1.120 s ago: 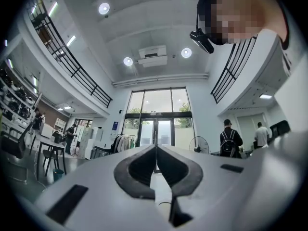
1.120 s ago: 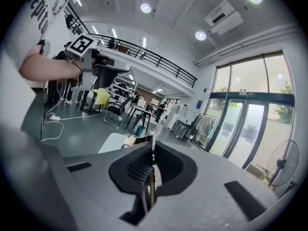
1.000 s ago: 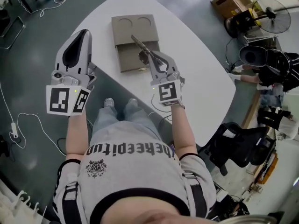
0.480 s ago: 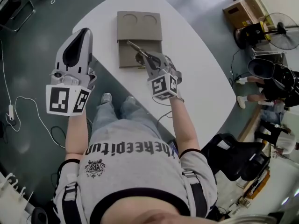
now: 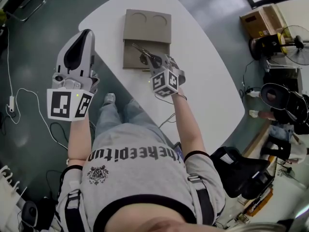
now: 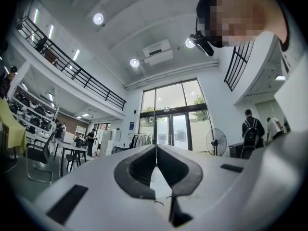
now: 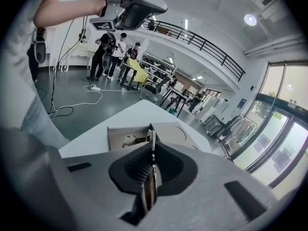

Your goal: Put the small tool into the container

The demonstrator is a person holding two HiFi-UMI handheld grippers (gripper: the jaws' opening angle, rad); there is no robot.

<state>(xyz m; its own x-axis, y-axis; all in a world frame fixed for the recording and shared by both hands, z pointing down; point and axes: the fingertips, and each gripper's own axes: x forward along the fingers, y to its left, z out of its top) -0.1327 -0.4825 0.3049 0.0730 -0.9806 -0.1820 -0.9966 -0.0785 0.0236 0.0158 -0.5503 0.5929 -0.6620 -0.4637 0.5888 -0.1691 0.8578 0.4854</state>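
A brown cardboard container lies on the white table, with two round recesses at its far part and an open compartment nearer me. My right gripper is shut on a small metal tool whose tip reaches out over that compartment. In the right gripper view the tool runs as a thin strip between the closed jaws of the right gripper, and the container lies just ahead. My left gripper is raised off the table's left edge, shut and empty; the left gripper points out into the room.
The table's curved edge runs just left of the container, with grey floor and cables beyond. A cardboard box, a fan and a black chair stand to the right. People stand in the far room.
My right gripper with the tool has drawn a little closer to the container's open compartment. The left gripper has stayed raised in place. The head view has shifted slightly.
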